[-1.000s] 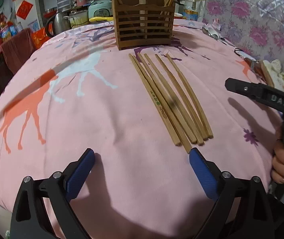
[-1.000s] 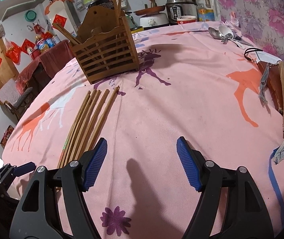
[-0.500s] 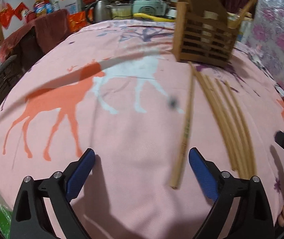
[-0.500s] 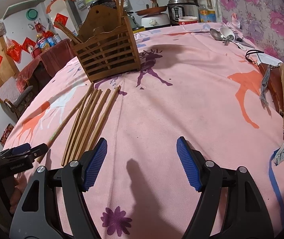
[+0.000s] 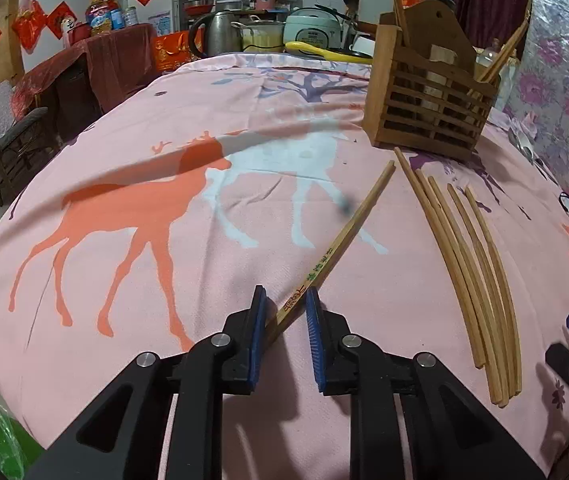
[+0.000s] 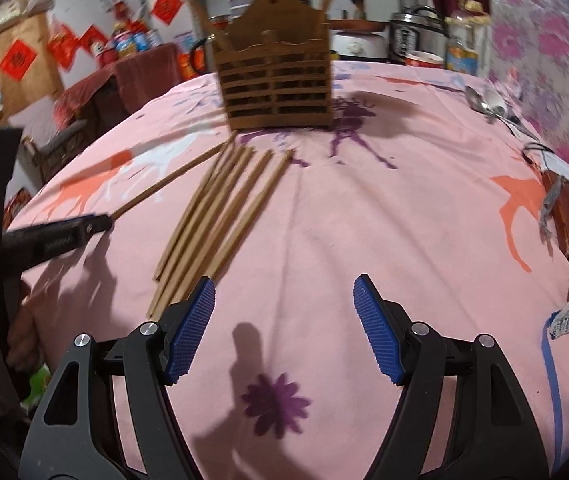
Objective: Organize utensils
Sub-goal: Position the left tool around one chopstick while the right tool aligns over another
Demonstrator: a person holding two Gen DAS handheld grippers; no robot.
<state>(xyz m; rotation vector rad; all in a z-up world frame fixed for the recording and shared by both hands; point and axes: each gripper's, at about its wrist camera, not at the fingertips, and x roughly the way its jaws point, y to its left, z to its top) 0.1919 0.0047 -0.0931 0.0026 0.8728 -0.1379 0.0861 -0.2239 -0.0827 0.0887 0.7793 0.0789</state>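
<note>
One chopstick point(image 5: 340, 240) sits pinched at its printed end between your left gripper point(image 5: 285, 334) pads, its tip angling toward the wooden holder point(image 5: 424, 108). Your right gripper point(image 6: 284, 328) hangs spread wide, holding nothing, just beside the five loose chopsticks point(image 6: 220, 220) on the pink cloth point(image 5: 164, 280). That end grip looks shallow; tilt too fast and the stick could pivot, slip, or snag the holder's slats.

Your surface point(image 5: 132, 288) wears a pink cloth printed with deer. On it stand a slatted wooden utensil holder point(image 5: 424, 108), a fan of bamboo chopsticks point(image 5: 472, 264) just before it, and metal spoons point(image 6: 488, 106) toward the far right edge.
</note>
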